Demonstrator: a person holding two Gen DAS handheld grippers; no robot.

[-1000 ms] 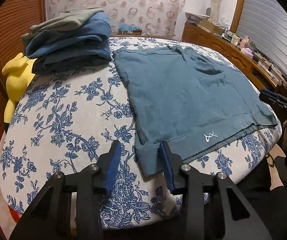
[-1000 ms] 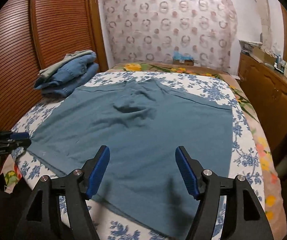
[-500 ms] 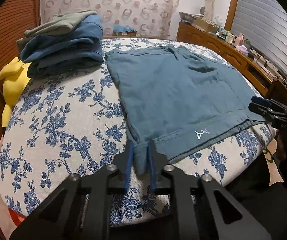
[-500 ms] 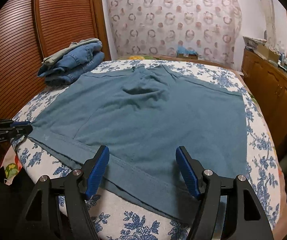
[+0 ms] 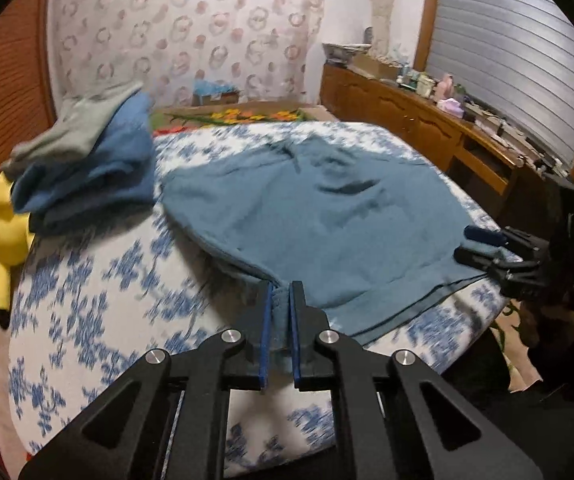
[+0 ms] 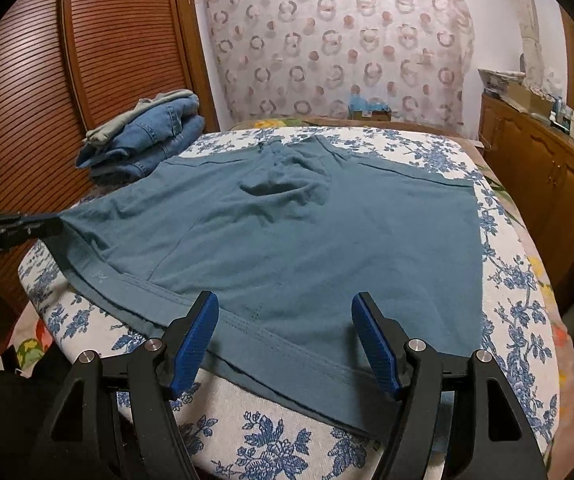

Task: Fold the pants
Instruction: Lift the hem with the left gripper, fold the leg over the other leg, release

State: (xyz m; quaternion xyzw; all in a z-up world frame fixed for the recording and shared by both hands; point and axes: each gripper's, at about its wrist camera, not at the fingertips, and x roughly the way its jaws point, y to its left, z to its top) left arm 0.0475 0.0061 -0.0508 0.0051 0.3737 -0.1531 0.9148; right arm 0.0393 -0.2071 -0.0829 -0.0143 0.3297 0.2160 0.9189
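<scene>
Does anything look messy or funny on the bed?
Only the teal pants: bunched wrinkles near the middle, and one corner pulled up off the bed by the left hand-held gripper. The right hand-held gripper is open.

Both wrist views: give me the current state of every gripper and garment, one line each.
Left gripper: shut on the teal cotton pants' waistband corner.
Right gripper: open, over the waistband, gripping nothing.
Teal cotton pants: unfolded, one corner lifted.
Stack of denim clothes: folded, piled beside pants.
</scene>
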